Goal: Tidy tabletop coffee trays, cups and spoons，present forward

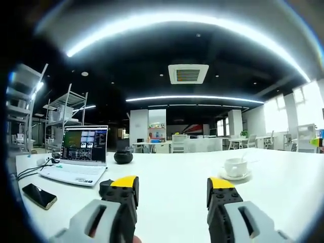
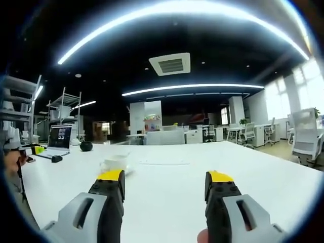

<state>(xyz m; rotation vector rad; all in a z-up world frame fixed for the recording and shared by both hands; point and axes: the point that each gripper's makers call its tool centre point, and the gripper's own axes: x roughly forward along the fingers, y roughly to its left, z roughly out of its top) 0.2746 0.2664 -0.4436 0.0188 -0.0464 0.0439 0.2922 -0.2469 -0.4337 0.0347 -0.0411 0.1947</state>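
Presently, both grippers hover above a smooth white table (image 1: 172,172) with jaws spread wide and nothing between them. The left gripper (image 1: 172,185) has grey moulded bodies, black ribbed finger blocks and yellow tips; the right gripper (image 2: 166,178) is of the same build.

In the left gripper view, a glossy white cup (image 1: 235,166) stands on a round white saucer (image 1: 235,175), ahead and to the right of the jaws, well apart from them. A thin spoon (image 1: 244,158) handle leans out of the cup (contents of the cup cannot be told). To the left lies an open white laptop (image 1: 80,158), screen lit, with a dark flat phone (image 1: 38,195) near the table edge before it and a round black squat object (image 1: 123,157) just beside its right side.

In the right gripper view, the cup (image 2: 115,163) and saucer (image 2: 117,171) sit just beyond the left jaw tip; the laptop (image 2: 57,142) is far off to the left. A flat white sheet-like item (image 2: 162,162) lies further back on the table; its nature is unclear.
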